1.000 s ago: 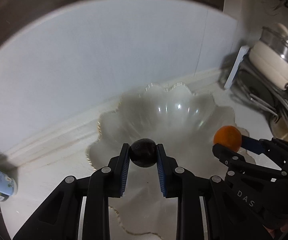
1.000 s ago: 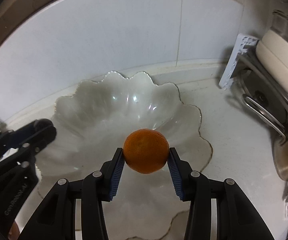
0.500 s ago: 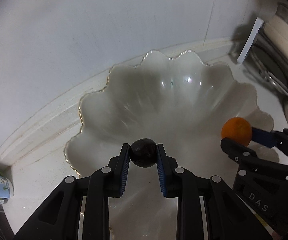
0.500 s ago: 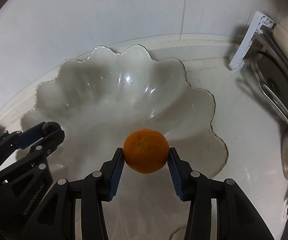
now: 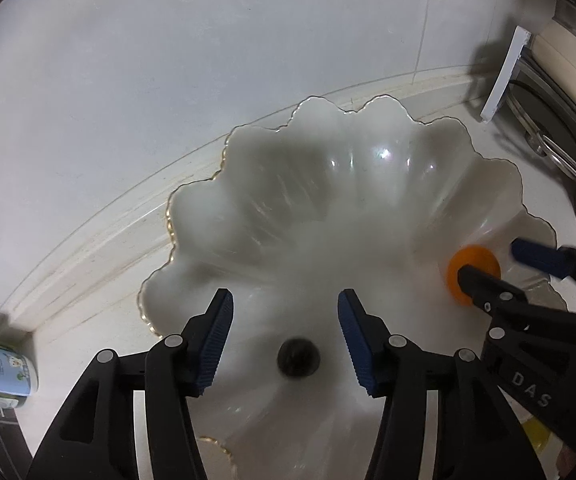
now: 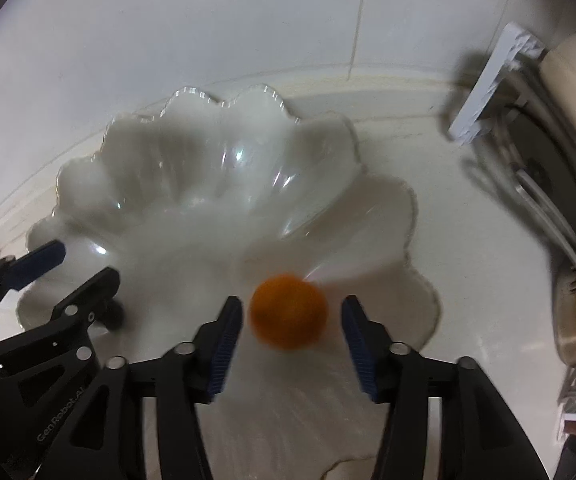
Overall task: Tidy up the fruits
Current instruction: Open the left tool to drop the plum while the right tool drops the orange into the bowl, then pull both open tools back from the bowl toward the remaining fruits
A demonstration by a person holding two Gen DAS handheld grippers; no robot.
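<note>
Now, from the left wrist, the left gripper (image 5: 285,326), jaws opening, has released a dark fruit (image 5: 298,358) into the scalloped glass bowl (image 5: 192,208); from the right wrist, the right gripper (image 6: 291,326) likewise frees the orange (image 6: 288,311), which might roll over the low rim

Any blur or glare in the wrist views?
Left wrist: small dark round fruit slightly smeared; bright glints on the scalloped glass bowl; strong fisheye bending. Right wrist: orange tangerine motion-blurred between opening jaws, glare streaks on the glass.
</note>
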